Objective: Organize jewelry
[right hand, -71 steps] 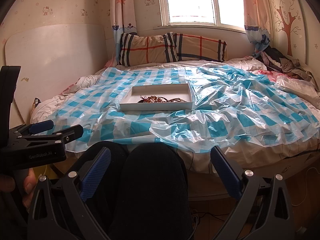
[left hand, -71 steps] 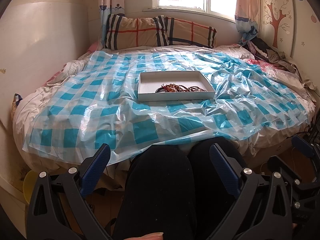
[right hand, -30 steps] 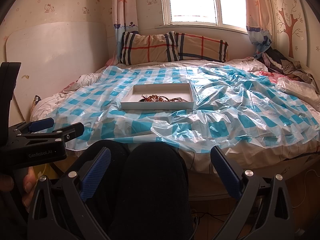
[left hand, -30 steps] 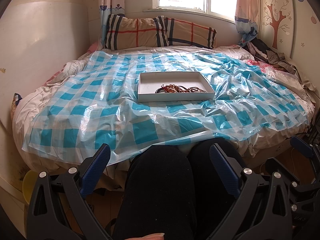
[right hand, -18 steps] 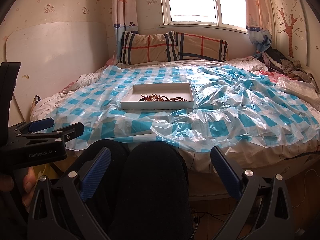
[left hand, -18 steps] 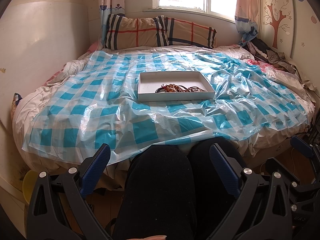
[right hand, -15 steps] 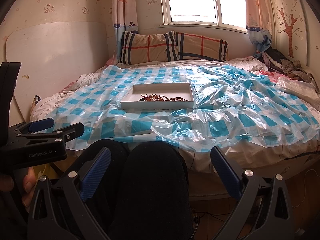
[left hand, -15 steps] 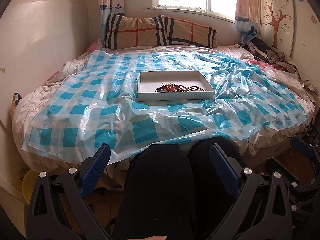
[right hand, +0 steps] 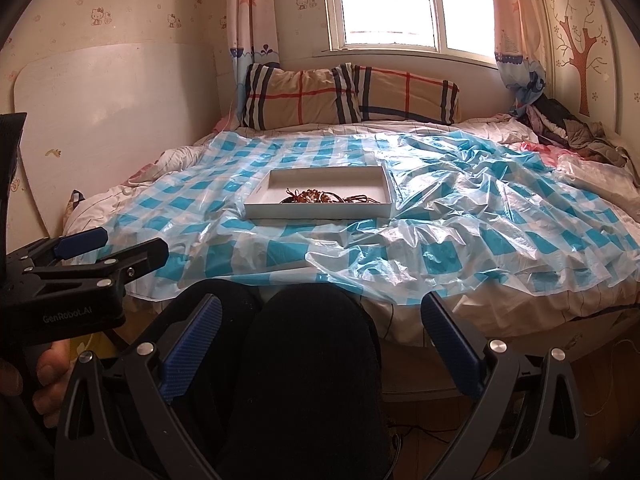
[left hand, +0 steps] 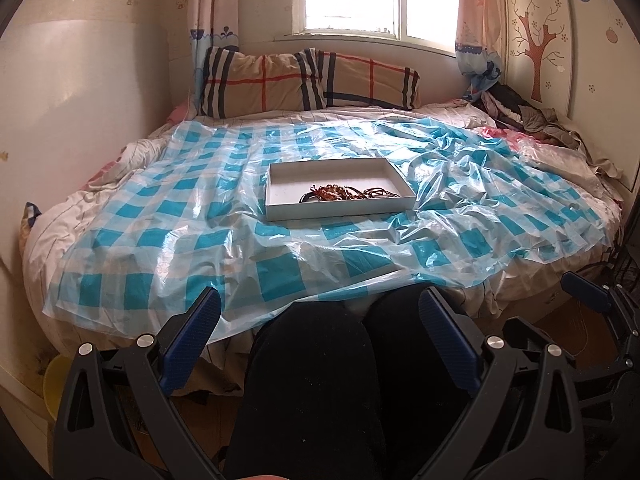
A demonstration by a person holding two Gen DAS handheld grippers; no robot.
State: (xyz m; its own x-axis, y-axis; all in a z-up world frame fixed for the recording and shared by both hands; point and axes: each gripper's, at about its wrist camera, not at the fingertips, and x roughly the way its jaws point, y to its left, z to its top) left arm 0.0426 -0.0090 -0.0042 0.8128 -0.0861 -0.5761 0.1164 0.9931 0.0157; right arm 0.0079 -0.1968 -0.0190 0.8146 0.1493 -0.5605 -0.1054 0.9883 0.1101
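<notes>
A shallow white tray (left hand: 276, 188) sits mid-bed on a blue-checked plastic sheet; it also shows in the right wrist view (right hand: 260, 208). A tangle of brown and black bead bracelets (left hand: 344, 193) lies in its front half, seen from the right too (right hand: 320, 197). My left gripper (left hand: 320, 312) is open and empty, held low over the person's dark knees, well short of the tray. My right gripper (right hand: 320, 312) is open and empty at the same height. The left gripper also shows at the left edge of the right wrist view (right hand: 112, 252).
The plastic sheet (left hand: 160, 216) is wrinkled, most on the right. Plaid pillows (left hand: 308, 80) lie under the window. A clothes pile (left hand: 532, 116) sits at the back right. A white board (right hand: 112, 120) leans on the left wall. The bed's front edge is just beyond my knees.
</notes>
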